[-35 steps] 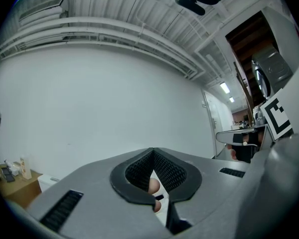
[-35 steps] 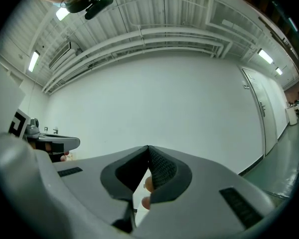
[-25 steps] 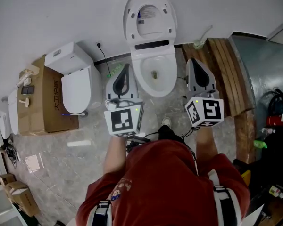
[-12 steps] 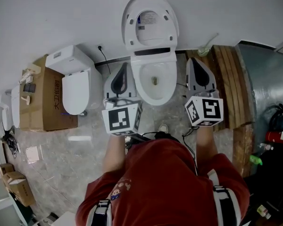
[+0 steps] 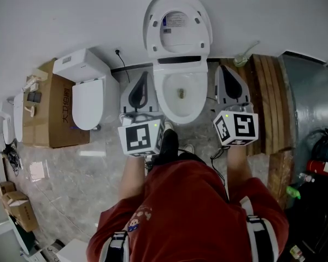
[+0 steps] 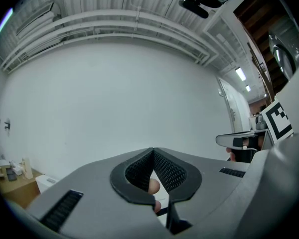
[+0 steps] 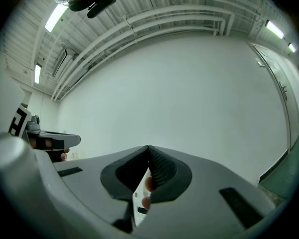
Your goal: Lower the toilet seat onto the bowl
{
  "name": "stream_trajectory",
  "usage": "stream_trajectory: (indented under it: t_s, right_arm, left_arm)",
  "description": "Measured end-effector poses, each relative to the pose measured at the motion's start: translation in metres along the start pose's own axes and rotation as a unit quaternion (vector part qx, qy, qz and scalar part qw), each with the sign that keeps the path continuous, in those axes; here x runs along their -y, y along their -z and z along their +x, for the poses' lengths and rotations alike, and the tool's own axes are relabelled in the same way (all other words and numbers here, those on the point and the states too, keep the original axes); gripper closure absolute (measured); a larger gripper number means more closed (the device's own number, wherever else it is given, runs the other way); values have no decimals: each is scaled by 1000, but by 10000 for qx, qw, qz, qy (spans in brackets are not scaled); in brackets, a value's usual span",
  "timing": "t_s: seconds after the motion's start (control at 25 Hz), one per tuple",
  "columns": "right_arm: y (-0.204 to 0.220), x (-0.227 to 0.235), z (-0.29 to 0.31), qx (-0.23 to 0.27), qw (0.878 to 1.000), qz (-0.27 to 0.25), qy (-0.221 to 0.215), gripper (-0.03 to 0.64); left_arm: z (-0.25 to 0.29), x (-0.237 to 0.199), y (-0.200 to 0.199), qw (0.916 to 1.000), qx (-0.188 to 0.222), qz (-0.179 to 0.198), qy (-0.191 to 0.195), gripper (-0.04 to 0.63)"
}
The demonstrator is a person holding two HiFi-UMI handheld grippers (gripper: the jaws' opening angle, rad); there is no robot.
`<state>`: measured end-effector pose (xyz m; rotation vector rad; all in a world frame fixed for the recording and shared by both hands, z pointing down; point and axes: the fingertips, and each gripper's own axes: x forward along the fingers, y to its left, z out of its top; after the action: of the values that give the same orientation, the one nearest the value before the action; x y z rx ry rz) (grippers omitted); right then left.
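The white toilet bowl [image 5: 180, 112] stands against the wall at top centre of the head view. Its seat and lid [image 5: 177, 23] are raised upright against the wall. My left gripper [image 5: 147, 74] is left of the bowl and my right gripper [image 5: 222, 67] is right of it, both pointing toward the wall. Neither touches the toilet. In the left gripper view the left gripper [image 6: 153, 151] has its jaw tips together with nothing between them. The right gripper [image 7: 148, 147] in its own view is shut the same way, facing bare white wall.
A second white toilet [image 5: 87, 94] stands to the left beside a cardboard box [image 5: 46, 111]. Wooden planks [image 5: 265, 91] lie on the floor at the right. The person's black shoe [image 5: 168, 143] is just in front of the bowl.
Both grippers have moved forward toward the wall and now flank the bowl more closely. A black shoe has stepped forward in front of the bowl. The seat stays raised.
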<state>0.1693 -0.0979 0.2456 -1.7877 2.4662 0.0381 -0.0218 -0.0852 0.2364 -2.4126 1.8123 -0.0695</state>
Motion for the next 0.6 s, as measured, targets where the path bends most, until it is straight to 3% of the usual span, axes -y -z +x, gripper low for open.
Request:
stream_trajectory:
  t_s: [0.44, 0.6]
  right_arm:
    - [11, -1, 75, -134, 9998, -147, 67, 604]
    - [22, -3, 107, -259, 9994, -216, 103, 604]
  left_arm:
    - [67, -42, 10, 9998, 115, -168, 34, 584]
    - [96, -58, 25, 9997, -32, -209, 122, 584]
